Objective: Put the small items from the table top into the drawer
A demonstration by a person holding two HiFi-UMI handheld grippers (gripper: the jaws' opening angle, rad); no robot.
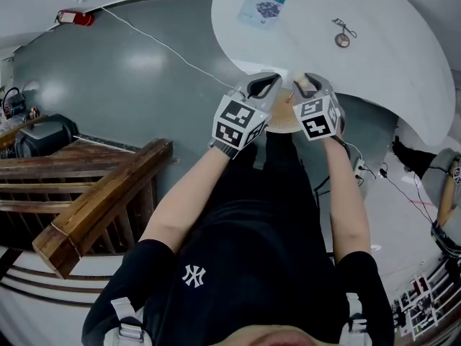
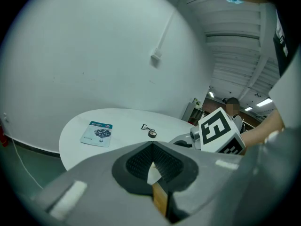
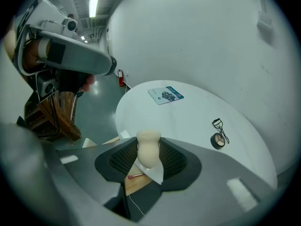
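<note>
Fingers [image 3: 175, 160], right gripper [image 3: 149, 161]: clenched on beige egg-shaped foam sponge [image 3: 148, 142], long axis upright. Hangs directly over open wooden drawer [image 3: 137, 184] at white round table's [image 3: 188, 117] edge. Left gripper [image 2: 152, 160]: fingers closed, empty.

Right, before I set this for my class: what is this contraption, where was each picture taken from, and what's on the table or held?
No robot here: a person holds a two-jaw gripper in each hand; the patterned cubes are part of them. One picture comes from a camera on the person's head, looking down; the others from cameras riding on the left gripper and right gripper. On the white table lie a packet, an eyelash curler and a small round compact. Under its edge a wooden drawer stands open. The right gripper grips a beige makeup sponge; the left gripper's jaws are together, apparently empty.
</note>
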